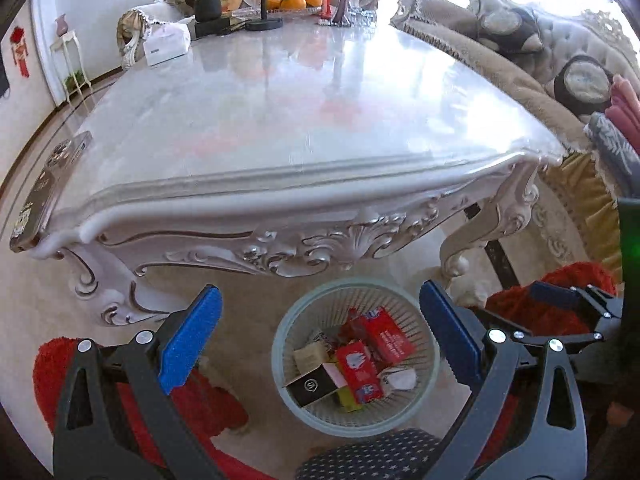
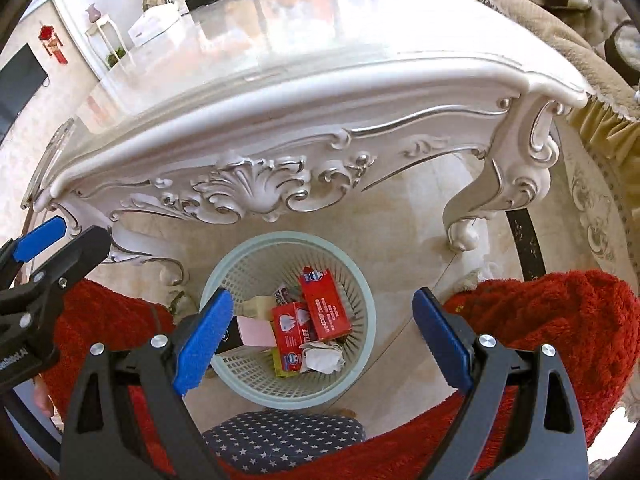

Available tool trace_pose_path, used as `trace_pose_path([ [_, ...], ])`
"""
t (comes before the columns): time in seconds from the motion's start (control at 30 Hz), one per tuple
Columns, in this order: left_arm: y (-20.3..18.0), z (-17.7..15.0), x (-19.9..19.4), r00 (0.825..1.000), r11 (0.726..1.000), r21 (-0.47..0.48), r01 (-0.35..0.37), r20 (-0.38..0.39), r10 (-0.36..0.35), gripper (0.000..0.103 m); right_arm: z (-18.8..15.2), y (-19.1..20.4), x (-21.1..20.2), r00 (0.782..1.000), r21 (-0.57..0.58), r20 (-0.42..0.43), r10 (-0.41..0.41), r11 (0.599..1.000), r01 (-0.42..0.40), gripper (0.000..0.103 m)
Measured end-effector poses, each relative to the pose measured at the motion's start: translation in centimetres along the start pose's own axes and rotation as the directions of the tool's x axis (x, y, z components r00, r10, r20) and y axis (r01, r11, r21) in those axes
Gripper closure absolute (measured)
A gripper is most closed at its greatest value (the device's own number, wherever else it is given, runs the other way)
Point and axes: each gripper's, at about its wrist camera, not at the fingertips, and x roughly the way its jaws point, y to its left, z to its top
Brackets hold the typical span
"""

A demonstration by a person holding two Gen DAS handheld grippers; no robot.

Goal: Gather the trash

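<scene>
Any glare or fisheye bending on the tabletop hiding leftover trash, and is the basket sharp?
Left wrist view: window glare washes out the far tabletop and its edge bows; the basket and red boxes are sharp. Right wrist view: the same sheen, stronger bowing, the basket's contents clear.

From above my lap, both my wrist cameras look steeply down past the tabletop's (image 1: pixel 280 120) near carved edge; both views share the basket (image 2: pixel 362 292) on the floor below.
</scene>
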Motion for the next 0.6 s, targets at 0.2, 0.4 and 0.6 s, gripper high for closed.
trace_pose_path([
  [0.2,0.2,0.3,-0.5,1.0,1.0,-0.022,0.007,0.007,-0.007,0.007,-0.2,-0.2,-0.6,1.0,-0.001,0.011,-0.021,1.0,0.021,0.016],
  [0.4,-0.5,0.5,-1.3,0.998,0.999,0.004,-0.052,0.034,0.051,0.007,-0.1,-0.2,-1.0,1.0,-0.008,0.014,-0.025,1.0,0.026,0.016],
  [0.6,-0.6,0.7,-1.6,0.997,0.998,0.009,-0.066,0.035,0.066,0.007,0.1,0.4,-1.2,1.0,-0.035,0.013,-0.028,0.999,0.028,0.016],
])
